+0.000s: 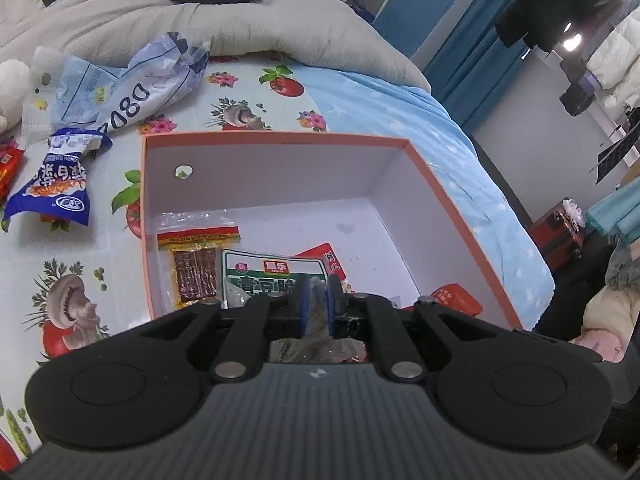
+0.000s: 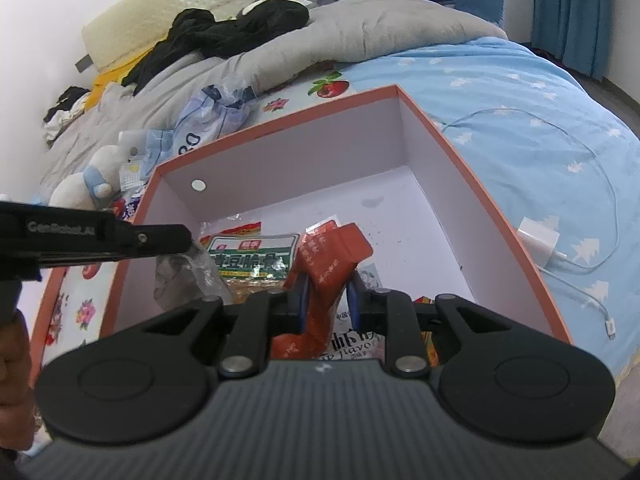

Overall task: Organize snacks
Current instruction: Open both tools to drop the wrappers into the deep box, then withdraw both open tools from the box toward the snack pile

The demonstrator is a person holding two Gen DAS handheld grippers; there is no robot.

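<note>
An orange-rimmed box (image 1: 280, 138) with a white inside sits on the bed; it also shows in the right wrist view (image 2: 480, 184). Inside lie a green-labelled packet (image 1: 272, 272), a yellow-topped dried snack pack (image 1: 196, 264) and red packets (image 1: 324, 256). My left gripper (image 1: 318, 300) is shut on a clear grey-printed wrapper (image 1: 316, 344) over the box; it shows in the right wrist view (image 2: 192, 248) with the wrapper (image 2: 188, 280). My right gripper (image 2: 326, 296) is shut on a red packet (image 2: 332, 256) above the box's near side.
A blue-and-white snack bag (image 1: 56, 180), a red packet (image 1: 8, 168) and a large crumpled blue bag (image 1: 132, 84) lie left of the box on the patterned cloth. A grey quilt (image 1: 200, 28) lies behind. A white charger (image 2: 538, 240) with cable lies right of the box.
</note>
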